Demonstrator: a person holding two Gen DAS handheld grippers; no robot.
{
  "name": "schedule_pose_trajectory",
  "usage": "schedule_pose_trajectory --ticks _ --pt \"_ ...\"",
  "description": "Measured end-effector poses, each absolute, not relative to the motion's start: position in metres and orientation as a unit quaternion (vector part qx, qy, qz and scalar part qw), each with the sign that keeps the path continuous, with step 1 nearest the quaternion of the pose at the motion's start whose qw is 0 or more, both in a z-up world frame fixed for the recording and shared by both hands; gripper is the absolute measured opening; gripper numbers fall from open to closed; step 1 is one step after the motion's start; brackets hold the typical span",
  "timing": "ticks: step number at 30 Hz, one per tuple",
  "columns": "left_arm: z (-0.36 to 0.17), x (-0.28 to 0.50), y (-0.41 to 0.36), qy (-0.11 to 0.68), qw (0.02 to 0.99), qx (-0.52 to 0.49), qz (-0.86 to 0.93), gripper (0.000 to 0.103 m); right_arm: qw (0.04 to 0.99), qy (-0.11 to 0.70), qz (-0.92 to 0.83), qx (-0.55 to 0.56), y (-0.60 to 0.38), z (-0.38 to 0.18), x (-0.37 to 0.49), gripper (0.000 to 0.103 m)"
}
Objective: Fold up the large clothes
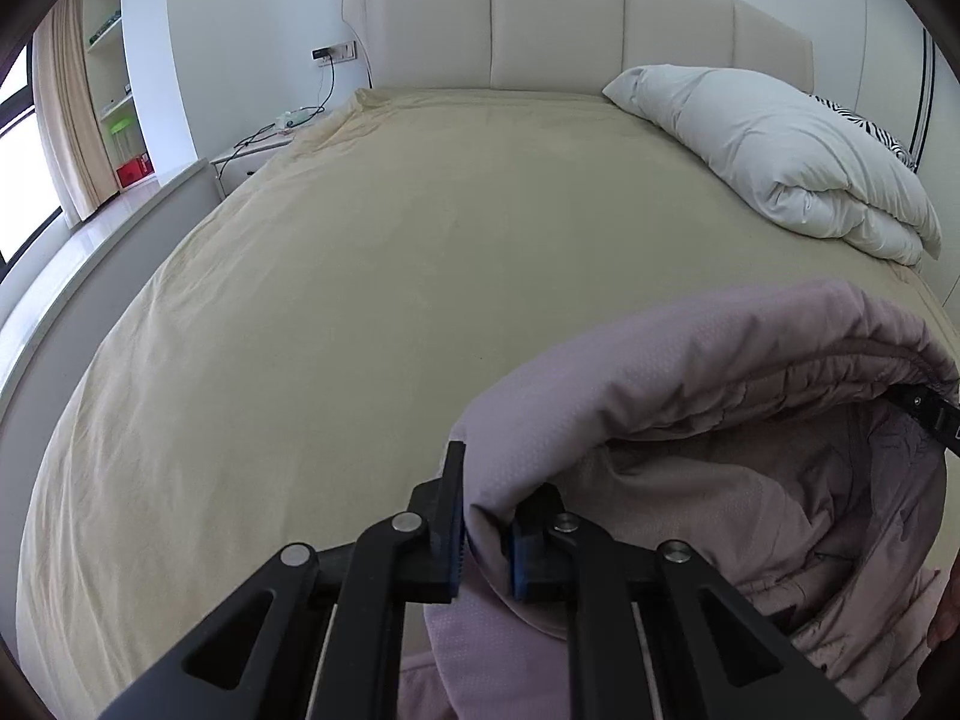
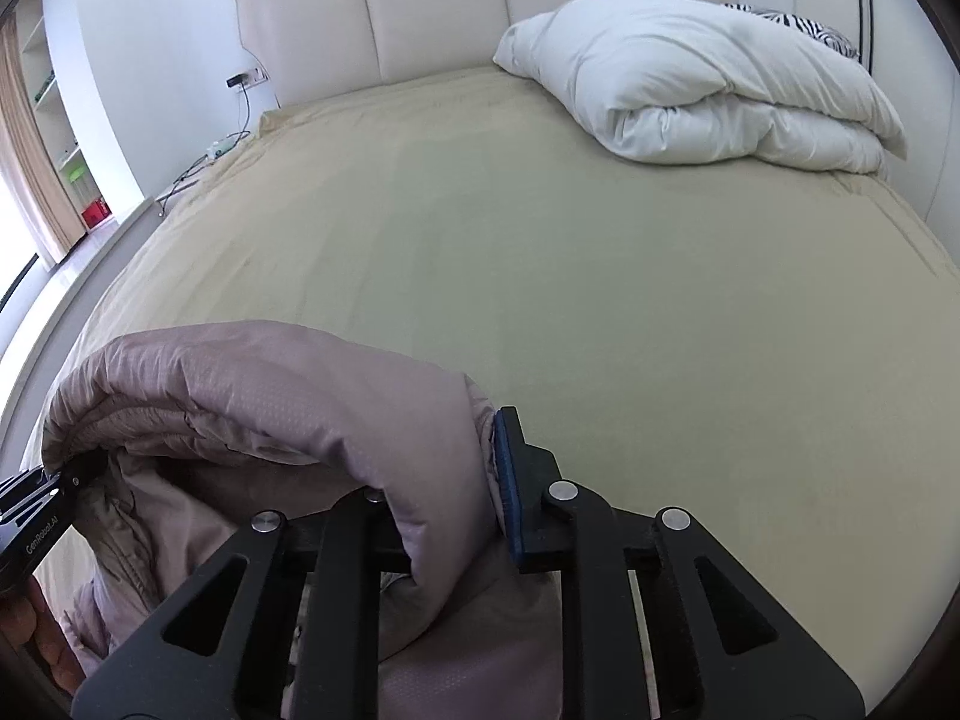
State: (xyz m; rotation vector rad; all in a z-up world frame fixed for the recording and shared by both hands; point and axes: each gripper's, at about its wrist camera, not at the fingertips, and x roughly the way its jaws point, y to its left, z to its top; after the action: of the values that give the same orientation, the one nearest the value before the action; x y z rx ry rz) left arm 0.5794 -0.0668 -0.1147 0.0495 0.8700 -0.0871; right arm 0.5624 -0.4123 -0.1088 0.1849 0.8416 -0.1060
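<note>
Mauve padded jacket point(image 1: 690, 396) hangs between my fingers, left fingers point(image 1: 486, 540) and right fingers point(image 2: 444, 510) each clamping an edge. Bed point(image 1: 360, 276) lies open toward twelve o'clock.

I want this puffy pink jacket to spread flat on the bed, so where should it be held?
By the top edge, as now: left gripper and right gripper each pinch the pink jacket at one end of that edge, from the foot of the bed. The padded fabric arches between them and hangs below.
</note>
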Motion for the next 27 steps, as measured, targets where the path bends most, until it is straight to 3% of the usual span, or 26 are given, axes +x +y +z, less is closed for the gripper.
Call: schedule_pose_trajectory --ticks 10,15,18,21,23,27 --pt "-0.052 0.427 -0.031 0.34 0.938 0.024 -0.062 0.011 0.947 0.32 -0.004 0.01 -0.372 -0.009 0.385 0.014" --pt "-0.074 0.359 -0.027 0.354 0.932 0.03 -0.071 0.014 0.939 0.345 -0.005 0.009 -0.37 -0.033 0.296 0.014" --pt "-0.105 0.343 -0.029 0.397 0.915 0.021 -0.069 0.022 0.92 0.391 -0.02 0.038 -0.371 -0.074 0.262 0.016" --pt "-0.134 0.327 -0.028 0.442 0.894 0.006 -0.067 0.034 0.904 0.415 -0.024 0.099 -0.382 -0.108 0.234 0.037" --pt "-0.142 0.319 -0.021 0.454 0.889 -0.009 -0.061 0.053 0.905 0.406 -0.037 0.122 -0.389 -0.113 0.22 0.064" --pt "-0.149 0.293 -0.005 0.484 0.87 -0.036 -0.08 0.057 0.908 0.402 -0.02 0.113 -0.39 -0.105 0.192 0.068"
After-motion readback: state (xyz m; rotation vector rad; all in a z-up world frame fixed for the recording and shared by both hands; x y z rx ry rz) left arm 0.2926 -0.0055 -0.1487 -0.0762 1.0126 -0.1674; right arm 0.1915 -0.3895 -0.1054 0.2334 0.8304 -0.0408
